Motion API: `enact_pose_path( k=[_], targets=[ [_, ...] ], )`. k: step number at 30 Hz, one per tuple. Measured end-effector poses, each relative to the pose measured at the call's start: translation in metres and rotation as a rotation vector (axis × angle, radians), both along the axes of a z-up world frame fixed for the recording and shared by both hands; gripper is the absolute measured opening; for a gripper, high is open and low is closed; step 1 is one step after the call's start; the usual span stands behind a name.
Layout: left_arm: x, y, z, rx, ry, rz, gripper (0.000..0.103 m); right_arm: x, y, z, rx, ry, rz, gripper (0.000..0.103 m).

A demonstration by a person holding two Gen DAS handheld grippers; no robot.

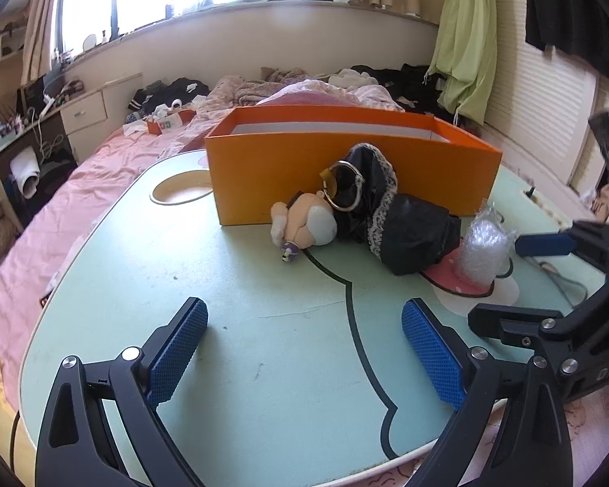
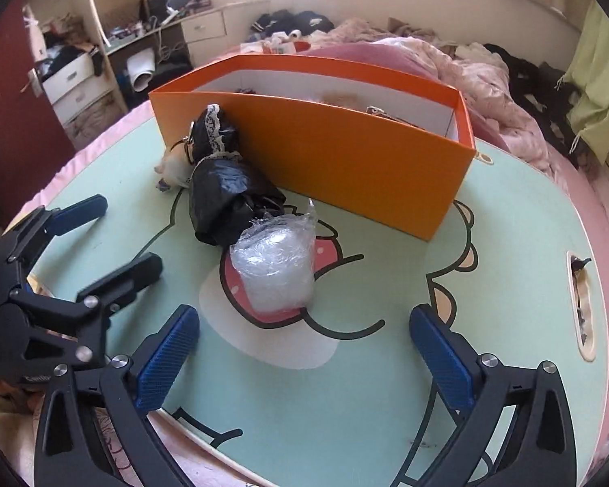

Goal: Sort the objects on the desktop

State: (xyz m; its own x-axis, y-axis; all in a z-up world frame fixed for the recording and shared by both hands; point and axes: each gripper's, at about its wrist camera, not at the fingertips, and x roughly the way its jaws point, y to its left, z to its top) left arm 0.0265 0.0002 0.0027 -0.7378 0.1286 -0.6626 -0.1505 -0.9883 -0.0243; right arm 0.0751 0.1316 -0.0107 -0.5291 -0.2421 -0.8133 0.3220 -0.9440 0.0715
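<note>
1. Right wrist view shows the right claw (image 2: 304, 359) wide open and holding nothing. It hangs low over the green desk (image 2: 507, 243), just in front of the bubble-wrap bundle (image 2: 276, 272).
2. Left wrist view shows the left claw (image 1: 300, 355) wide open too, and holding nothing. It is well back from the things.
3. The bundle stands on the red mushroom picture. The black lacy pouch (image 2: 223, 186) lies touching it, and a small doll (image 1: 304, 223) with a metal ring (image 1: 345, 186) lies at the pouch's far end. All three sit just in front of the orange box (image 2: 345, 154).
4. The bundle looks like the next thing to go in the box. The right claw should go straight forward, put one finger on each side, squeeze softly because the wrap is squishy, then lift clear of the pouch.
5. What is inside the wrap cannot be seen. The box's front wall hides most of its inside; only bits of some things peek out. In the right wrist view the doll is mostly hidden behind the pouch.
</note>
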Motion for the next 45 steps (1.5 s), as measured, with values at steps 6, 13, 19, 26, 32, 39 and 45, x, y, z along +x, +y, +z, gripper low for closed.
enact_pose_path(
  k=[6, 13, 19, 26, 32, 39, 45],
  targets=[
    [-0.017, -0.015, 0.049, 0.047, 0.06, -0.01, 0.096, -0.001, 0.001, 0.0, 0.0, 0.0, -0.003, 0.103],
    [-0.133, -0.02, 0.098, 0.2, -0.266, -0.154, 0.051, 0.0, 0.001, 0.0, 0.0, 0.001, -0.004, 0.103],
    [-0.184, 0.005, 0.062, 0.187, -0.54, -0.154, 0.029, 0.001, 0.002, 0.0, -0.002, 0.003, -0.007, 0.103],
    [-0.193, 0.023, 0.043, 0.073, -0.6, -0.093, 0.036, -0.001, 0.002, 0.0, -0.004, 0.002, -0.009, 0.103],
    [-0.186, 0.025, 0.036, 0.02, -0.57, -0.102, 0.031, -0.002, 0.002, 0.0, -0.004, 0.002, -0.012, 0.103],
    [-0.177, 0.008, 0.047, 0.139, -0.465, -0.096, 0.032, -0.001, 0.001, 0.0, -0.005, 0.002, -0.017, 0.103],
    [-0.106, -0.021, 0.098, 0.263, -0.206, -0.096, 0.032, -0.002, 0.002, 0.0, -0.004, 0.002, -0.017, 0.103]
  ],
)
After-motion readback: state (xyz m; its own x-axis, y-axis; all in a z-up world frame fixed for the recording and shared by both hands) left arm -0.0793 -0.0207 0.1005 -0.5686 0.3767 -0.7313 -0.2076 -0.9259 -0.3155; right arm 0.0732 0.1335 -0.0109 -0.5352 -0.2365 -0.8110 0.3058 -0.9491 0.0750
